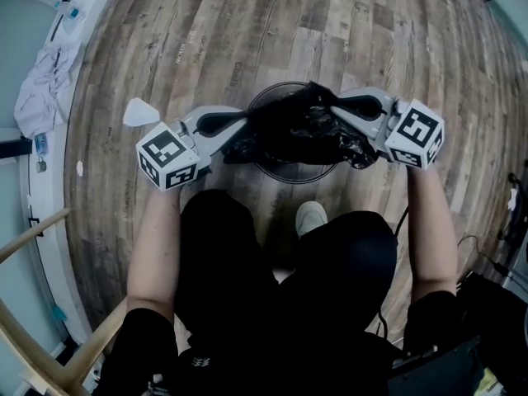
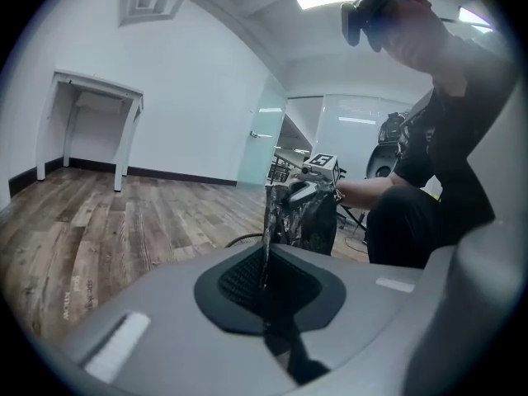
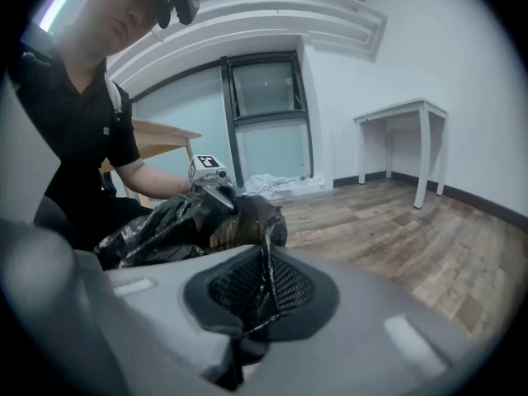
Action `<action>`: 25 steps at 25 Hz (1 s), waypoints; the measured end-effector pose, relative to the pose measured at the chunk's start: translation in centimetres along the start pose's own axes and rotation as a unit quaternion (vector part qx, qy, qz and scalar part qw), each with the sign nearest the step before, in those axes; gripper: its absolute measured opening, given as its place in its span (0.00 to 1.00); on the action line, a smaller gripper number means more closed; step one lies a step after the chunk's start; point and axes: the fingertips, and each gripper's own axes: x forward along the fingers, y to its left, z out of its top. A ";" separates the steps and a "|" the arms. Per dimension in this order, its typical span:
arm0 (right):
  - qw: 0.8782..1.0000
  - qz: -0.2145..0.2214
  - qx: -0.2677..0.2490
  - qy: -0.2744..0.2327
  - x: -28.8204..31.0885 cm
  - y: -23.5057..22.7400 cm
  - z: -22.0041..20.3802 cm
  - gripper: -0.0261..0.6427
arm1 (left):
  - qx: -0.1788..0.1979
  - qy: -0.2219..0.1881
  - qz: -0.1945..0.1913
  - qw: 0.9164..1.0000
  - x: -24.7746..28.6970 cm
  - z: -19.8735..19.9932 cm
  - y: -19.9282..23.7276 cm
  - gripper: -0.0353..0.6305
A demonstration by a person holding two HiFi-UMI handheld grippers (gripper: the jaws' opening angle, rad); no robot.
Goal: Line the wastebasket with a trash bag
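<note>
In the head view I see only an arc of the wastebasket (image 1: 272, 90) rim; the trash bag (image 1: 301, 126) hides the rest of it and its inside; a wooden frame (image 1: 41, 349) at lower left is cut off by the edge; I can't tell what it is.

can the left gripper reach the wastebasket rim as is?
Likely yes: the left gripper, shut on the trash bag, sits right by the wastebasket rim with nothing between, though the bunched bag hides much of that rim.
</note>
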 end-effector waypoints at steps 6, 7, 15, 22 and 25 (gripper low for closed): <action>0.998 -0.042 0.036 0.005 2.8 -4.0 -2.7 0.07 | -0.020 0.004 0.042 0.999 0.4 -1.6 3.3 0.06; 0.998 -0.049 0.040 0.009 3.1 -4.7 -3.4 0.07 | -0.021 0.009 0.051 0.998 0.7 -1.9 3.9 0.06; 0.991 -0.100 0.027 0.084 4.7 -8.7 -7.9 0.07 | -0.059 0.057 0.070 0.994 2.9 -6.8 7.7 0.06; 0.986 -0.108 0.070 0.108 5.3 -10.4 -11.4 0.07 | -0.094 0.086 0.051 0.990 2.7 -10.8 8.3 0.06; 0.985 -0.094 0.088 0.111 5.3 -9.6 -13.4 0.07 | -0.107 0.094 0.037 0.989 2.8 -12.3 7.5 0.06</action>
